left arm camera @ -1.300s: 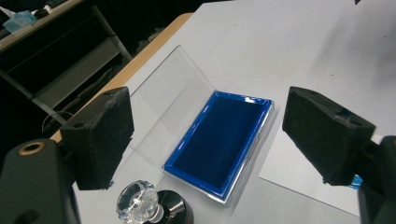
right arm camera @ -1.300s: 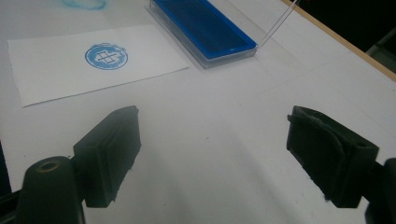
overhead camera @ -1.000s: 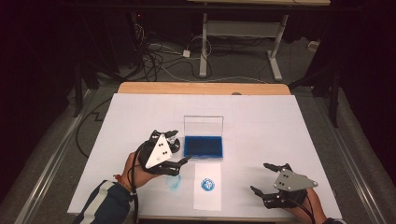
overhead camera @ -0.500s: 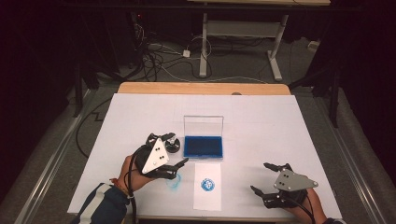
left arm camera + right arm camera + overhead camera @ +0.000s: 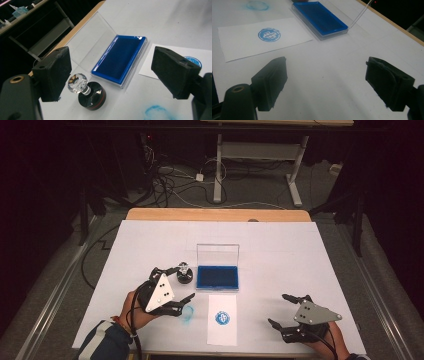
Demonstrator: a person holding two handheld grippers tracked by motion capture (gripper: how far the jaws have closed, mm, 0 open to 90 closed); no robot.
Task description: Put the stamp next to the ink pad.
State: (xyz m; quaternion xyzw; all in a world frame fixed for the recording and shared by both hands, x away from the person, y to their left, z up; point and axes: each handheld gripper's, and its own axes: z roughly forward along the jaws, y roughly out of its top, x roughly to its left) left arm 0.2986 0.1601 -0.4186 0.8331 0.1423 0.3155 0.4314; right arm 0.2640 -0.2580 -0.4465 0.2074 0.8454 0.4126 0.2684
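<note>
My left gripper (image 5: 107,75) fingers spread, stamp (image 5: 88,93) just beside left finger; next: close on knob. Right gripper (image 5: 329,85) fingers spread, idle.

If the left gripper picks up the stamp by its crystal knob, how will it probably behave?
The faceted knob looks glassy, so the pads may slip. The stamp has a wide black base, so it probably stands stably and feels bottom-heavy. The left gripper is open, with the knob beside one jaw.

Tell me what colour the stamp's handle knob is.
Clear, faceted like crystal; the stamp has a black base. It shows best in the left gripper view.
</note>
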